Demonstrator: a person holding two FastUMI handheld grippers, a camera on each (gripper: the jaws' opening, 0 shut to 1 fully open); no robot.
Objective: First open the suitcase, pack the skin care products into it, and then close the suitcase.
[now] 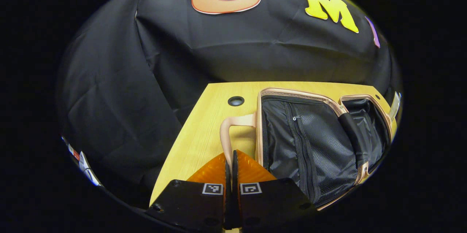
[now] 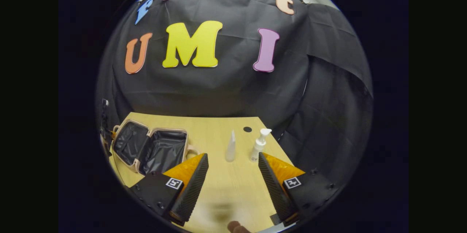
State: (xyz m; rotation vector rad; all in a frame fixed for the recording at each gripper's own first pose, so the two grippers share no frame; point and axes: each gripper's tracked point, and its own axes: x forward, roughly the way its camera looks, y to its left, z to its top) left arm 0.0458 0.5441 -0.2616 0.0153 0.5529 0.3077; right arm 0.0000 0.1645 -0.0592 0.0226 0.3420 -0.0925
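Left gripper [image 1: 230, 163]: fingers drawn together, clamped on the lower end of the suitcase handle [image 1: 227, 136], which runs up from between the tips and bends right into the case
Suitcase [image 1: 310, 145]: lies open on the table, just ahead and to the right of the left gripper; both halves face up, dark lining exposed, pale trim along the rims
Near half of suitcase: zipped mesh panel visible, directly right of the left gripper's fingertips
Far half of suitcase: beyond the hinge strap, farther right; contents cannot be made out
Right gripper [image 2: 233, 174]: fingers spread wide apart, nothing between them, held above the bare table surface
Table [image 2: 219, 193]: light wood top; a small round dark hole sits near its far edge ahead of the right gripper
Slim bottle [image 2: 230, 146]: upright on the table, ahead of the right gripper, roughly on the centre line between its fingers
Pump bottle [image 2: 258, 146]: upright, just beside the slim bottle on its right, ahead of the right-hand finger
Suitcase in right gripper view [image 2: 151, 149]: ahead and to the left, beyond the left-hand finger, well apart from both bottles
Packing status: both bottles stand outside the case
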